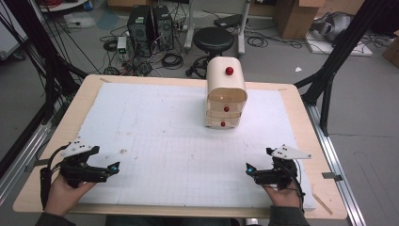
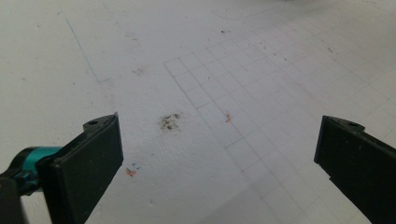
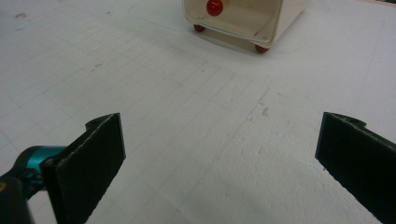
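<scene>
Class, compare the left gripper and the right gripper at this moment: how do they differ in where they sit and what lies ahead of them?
The left gripper sits near the table's left front corner; the right gripper sits near the right front corner. The left gripper faces bare white board with a dark smudge; the right gripper faces the small wooden drawer chest with red knobs. Both have jaws wide open, holding nothing.

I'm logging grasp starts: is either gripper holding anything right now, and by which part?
Nothing is held. The left gripper and the right gripper both have their fingers wide apart over the bare white mat, short of the small wooden drawer chest.
</scene>
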`<state>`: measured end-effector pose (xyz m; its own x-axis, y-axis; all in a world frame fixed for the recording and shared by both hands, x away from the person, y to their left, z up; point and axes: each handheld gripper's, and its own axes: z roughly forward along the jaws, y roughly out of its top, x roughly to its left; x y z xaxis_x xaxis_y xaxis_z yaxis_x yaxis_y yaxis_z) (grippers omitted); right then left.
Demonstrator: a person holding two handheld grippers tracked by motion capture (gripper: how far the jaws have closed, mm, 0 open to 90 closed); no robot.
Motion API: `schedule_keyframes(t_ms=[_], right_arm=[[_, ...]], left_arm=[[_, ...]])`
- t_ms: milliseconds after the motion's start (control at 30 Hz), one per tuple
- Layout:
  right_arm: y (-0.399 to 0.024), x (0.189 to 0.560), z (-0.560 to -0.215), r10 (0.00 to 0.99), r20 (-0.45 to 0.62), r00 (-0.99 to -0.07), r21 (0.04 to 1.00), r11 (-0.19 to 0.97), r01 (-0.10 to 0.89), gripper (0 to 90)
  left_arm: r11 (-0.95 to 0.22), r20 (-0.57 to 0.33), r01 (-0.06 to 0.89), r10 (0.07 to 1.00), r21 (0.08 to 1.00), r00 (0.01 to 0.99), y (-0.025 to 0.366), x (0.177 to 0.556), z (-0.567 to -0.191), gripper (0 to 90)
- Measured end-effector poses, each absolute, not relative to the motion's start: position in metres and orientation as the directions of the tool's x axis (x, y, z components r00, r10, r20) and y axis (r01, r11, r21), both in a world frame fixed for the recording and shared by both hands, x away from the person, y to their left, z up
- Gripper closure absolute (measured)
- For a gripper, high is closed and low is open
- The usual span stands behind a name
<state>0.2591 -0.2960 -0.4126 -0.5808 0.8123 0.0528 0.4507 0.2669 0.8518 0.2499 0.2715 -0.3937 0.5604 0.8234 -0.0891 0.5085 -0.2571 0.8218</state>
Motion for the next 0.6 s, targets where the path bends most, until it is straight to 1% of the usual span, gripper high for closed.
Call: schedule_keyframes(t_ms=[600], right_arm=[[-0.2953,0.2588,-0.4108,0.809,0.044,-0.586,0.858,0.270,0.437,0.4]], left_arm=[[-0.253,-0.094,0.508,0.822,0.824,0.561,0.2713,0.2503,-0.3943,1.7]])
